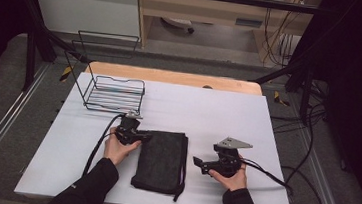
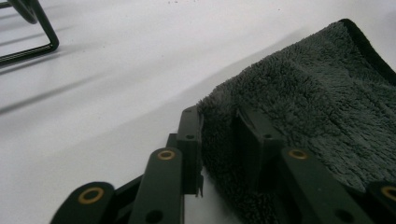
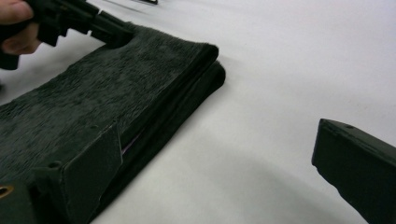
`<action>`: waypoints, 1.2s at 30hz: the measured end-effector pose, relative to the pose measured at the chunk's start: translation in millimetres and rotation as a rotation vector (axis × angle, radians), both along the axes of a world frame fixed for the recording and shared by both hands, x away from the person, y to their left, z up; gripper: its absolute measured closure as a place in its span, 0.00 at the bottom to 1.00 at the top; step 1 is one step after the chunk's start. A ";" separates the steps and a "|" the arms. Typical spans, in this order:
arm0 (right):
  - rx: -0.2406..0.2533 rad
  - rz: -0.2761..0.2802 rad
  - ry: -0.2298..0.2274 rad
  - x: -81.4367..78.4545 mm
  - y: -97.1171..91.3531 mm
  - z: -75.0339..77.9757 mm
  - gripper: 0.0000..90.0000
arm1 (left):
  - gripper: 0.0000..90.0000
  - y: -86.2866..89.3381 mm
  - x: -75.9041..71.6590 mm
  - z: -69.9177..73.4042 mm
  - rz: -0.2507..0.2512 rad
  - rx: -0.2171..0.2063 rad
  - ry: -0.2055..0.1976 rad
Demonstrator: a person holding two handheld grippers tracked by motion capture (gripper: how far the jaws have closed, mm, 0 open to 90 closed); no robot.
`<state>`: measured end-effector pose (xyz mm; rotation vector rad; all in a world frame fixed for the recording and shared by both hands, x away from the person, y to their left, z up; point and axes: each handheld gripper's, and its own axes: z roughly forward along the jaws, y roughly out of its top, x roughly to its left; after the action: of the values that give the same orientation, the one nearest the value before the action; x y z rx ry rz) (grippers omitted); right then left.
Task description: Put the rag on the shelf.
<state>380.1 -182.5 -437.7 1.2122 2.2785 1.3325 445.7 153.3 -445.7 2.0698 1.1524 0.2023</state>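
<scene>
A black folded towel [image 1: 163, 163] lies on the white table [image 1: 218, 110], in front of the person. My left gripper [image 1: 144, 136] is at the towel's far left corner. In the left gripper view, my left gripper [image 2: 219, 119] has its jaws closed on a thick fold of the towel [image 2: 317, 93]. My right gripper [image 1: 198, 163] sits just right of the towel and points left at it. In the right gripper view, my right gripper [image 3: 217, 135] is wide open, one jaw resting against the edge of the towel [image 3: 93, 93] and the other over bare table.
A black wire basket [image 1: 114, 93] stands at the table's far left, just behind the left hand; its corner [image 2: 32, 28] shows in the left gripper view. Cables trail from both grippers across the table. White table surface lies right of the towel.
</scene>
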 end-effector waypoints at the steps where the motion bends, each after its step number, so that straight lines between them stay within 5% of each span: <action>1: -0.004 -0.005 -0.003 1.2 2.0 1.2 0.02 | 0.83 -0.8 -0.7 0.1 -0.002 0.004 -0.008; 10: -0.012 -0.013 -0.023 16.0 20.9 10.4 0.04 | 0.86 -3.7 -3.4 -0.5 -0.008 0.027 -0.039; 15: 0.027 -0.040 -0.005 34.7 35.9 12.1 0.08 | 0.86 -3.8 -3.9 -1.1 -0.012 0.029 -0.048; 24: 0.017 -0.082 0.053 64.9 58.6 -2.7 0.25 | 0.86 -3.2 -4.8 -2.0 -0.021 0.031 -0.063; 36: -0.047 -0.059 0.111 63.2 63.5 -17.1 0.47 | 0.86 -1.9 -4.6 -2.9 -0.029 0.022 -0.066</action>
<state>443.3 -119.0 -454.8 1.3585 2.3151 1.2129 441.1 151.4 -448.6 2.0822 1.0846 0.2682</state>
